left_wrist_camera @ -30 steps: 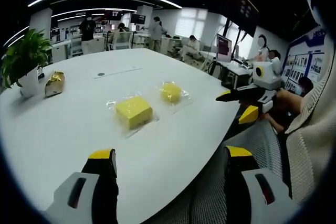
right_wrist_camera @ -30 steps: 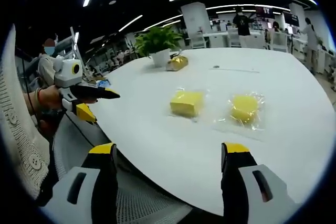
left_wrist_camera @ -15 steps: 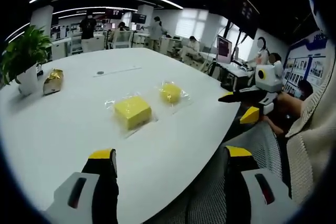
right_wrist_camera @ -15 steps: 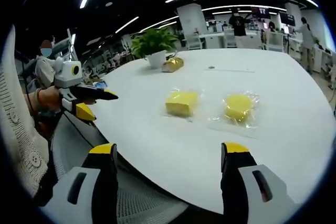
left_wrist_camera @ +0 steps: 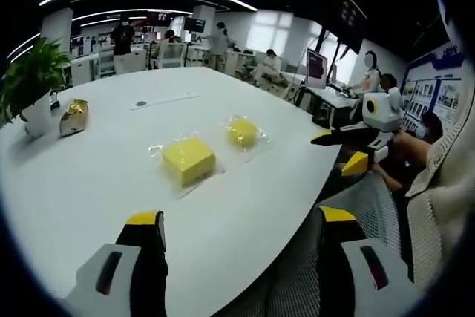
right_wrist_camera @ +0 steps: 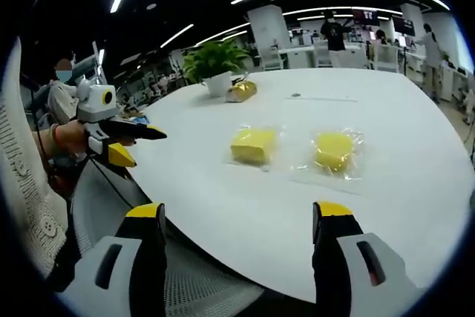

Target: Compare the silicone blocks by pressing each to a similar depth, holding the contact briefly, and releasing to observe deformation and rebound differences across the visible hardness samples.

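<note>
White table point(left_wrist_camera: 89, 191) is carrying two bagged yellow silicone blocks point(left_wrist_camera: 188, 159) point(left_wrist_camera: 242, 131) side by side. You are holding your left gripper point(left_wrist_camera: 237, 224) and right gripper point(right_wrist_camera: 237, 214) wide open, short of the blocks, gripping nothing.

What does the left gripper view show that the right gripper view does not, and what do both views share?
Left gripper view alone: the right hand-held gripper reaching in from the right side, open, held off the table's edge, and a monitor on a desk behind it.

Right gripper view alone: the left hand-held gripper coming in from the left, open, with a hand holding it.

Shared: the white table, two bagged yellow silicone blocks, one square and one rounder, a potted plant, and a gold packet beside it. Neither gripper touches a block.
</note>
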